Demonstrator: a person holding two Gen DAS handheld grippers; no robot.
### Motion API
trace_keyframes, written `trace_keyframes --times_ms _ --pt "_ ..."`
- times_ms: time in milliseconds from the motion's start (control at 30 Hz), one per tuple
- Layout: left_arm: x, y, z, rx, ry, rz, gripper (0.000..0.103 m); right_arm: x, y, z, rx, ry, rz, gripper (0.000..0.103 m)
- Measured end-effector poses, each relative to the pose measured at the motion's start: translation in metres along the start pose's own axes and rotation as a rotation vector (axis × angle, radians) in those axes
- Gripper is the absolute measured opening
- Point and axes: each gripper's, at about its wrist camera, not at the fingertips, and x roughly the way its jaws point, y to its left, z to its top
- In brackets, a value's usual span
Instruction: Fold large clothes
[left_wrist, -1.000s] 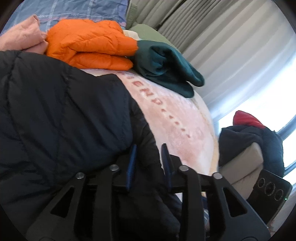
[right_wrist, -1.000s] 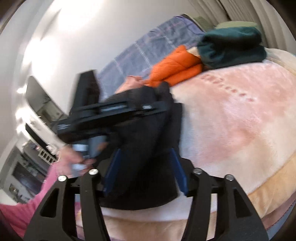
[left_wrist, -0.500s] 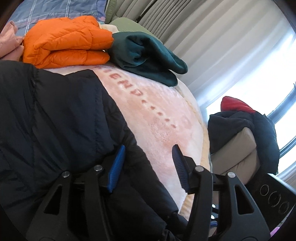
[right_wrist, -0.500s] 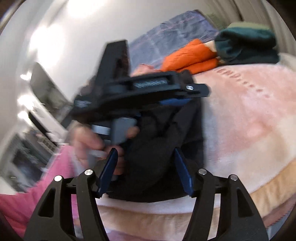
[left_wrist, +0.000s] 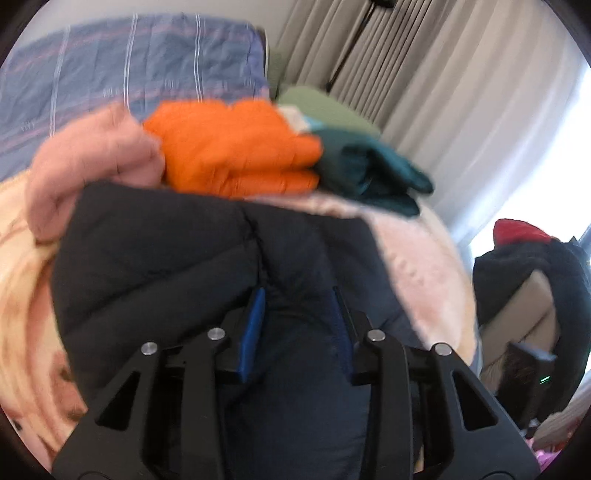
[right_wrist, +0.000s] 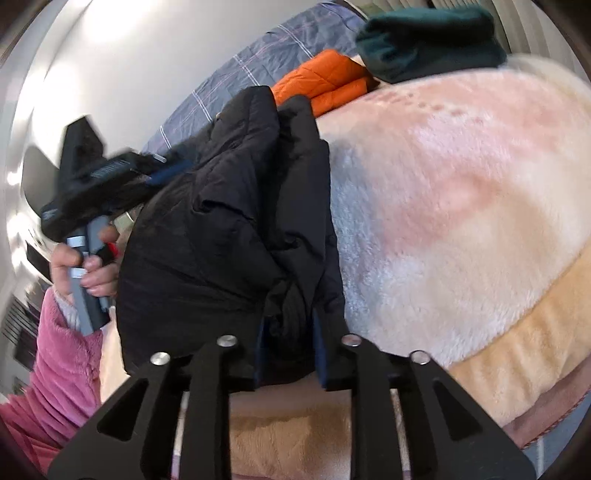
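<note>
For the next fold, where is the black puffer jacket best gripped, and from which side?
Likely at its bunched near edge, coming from the front of the bed: the black puffer jacket is heaped there, and the right gripper and left gripper have just closed on that fabric.

grippers: 2, left gripper (left_wrist: 297, 325) + right gripper (right_wrist: 288, 347)
black puffer jacket (right_wrist: 236, 221): 1
folded garments on bed: 3, orange jacket (left_wrist: 236, 155), dark green garment (left_wrist: 369, 173), pink garment (left_wrist: 96, 158)
fleece blanket (right_wrist: 461, 221): 1
hand (right_wrist: 86, 269) in view: 1, pink sleeve (right_wrist: 62, 365): 1
</note>
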Motion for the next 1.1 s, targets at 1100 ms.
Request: trace_keyframes --times_ms 1100 --pt "0.026 -0.026 -0.013 0.145 -0.024 0.06 0.052 0.032 0.016 0.003 -0.154 -0.046 -0.131 0.038"
